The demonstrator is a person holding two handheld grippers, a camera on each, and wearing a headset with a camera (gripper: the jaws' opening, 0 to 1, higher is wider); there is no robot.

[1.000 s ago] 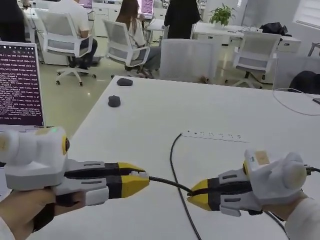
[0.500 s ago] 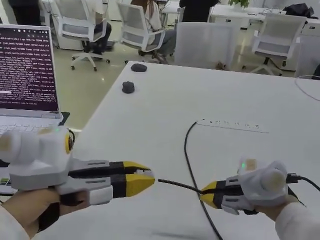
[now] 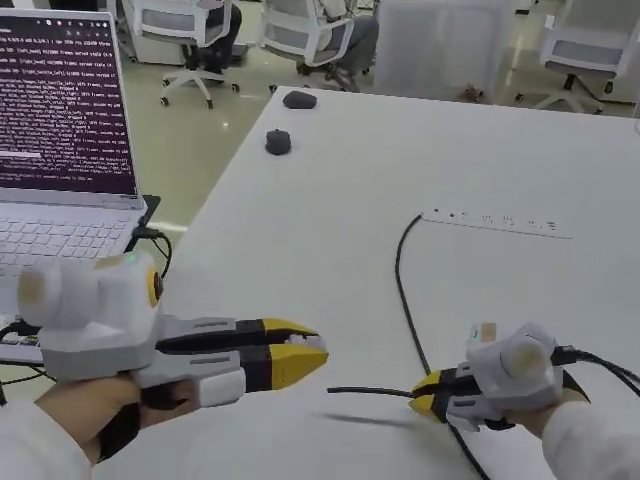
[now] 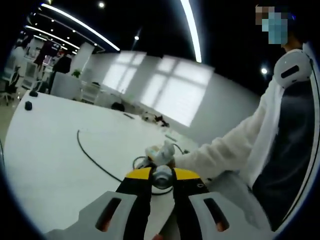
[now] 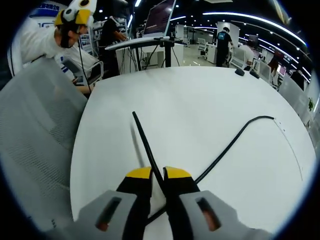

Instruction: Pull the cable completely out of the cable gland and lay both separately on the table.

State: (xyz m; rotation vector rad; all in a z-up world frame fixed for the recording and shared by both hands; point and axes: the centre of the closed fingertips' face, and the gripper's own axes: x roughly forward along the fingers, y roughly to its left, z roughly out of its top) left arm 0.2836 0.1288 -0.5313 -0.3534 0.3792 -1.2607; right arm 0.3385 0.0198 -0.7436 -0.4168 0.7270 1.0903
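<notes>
A black cable (image 3: 408, 300) lies across the white table (image 3: 300, 250). My right gripper (image 3: 418, 392) is shut on it low over the table. The cable's free end (image 3: 332, 390) sticks out to the left, bare and apart from the left gripper. In the right gripper view the cable (image 5: 145, 140) rises straight from the closed right gripper (image 5: 157, 174). My left gripper (image 3: 318, 352) hovers to the left, above the cable end. In the left gripper view, the left gripper (image 4: 161, 171) is shut on a small round grey cable gland (image 4: 162, 178).
An open laptop (image 3: 60, 110) stands off the table's left edge. A white power strip (image 3: 500, 222) lies mid-table at the cable's far end. Two dark mice (image 3: 278, 142) (image 3: 299, 99) sit at the far left corner. Office chairs and people are behind the table.
The cable end was in the left gripper's jaws; now it is out and free. The right gripper has drawn back right and down, and the gap between the grippers has widened. The head camera tilted down.
</notes>
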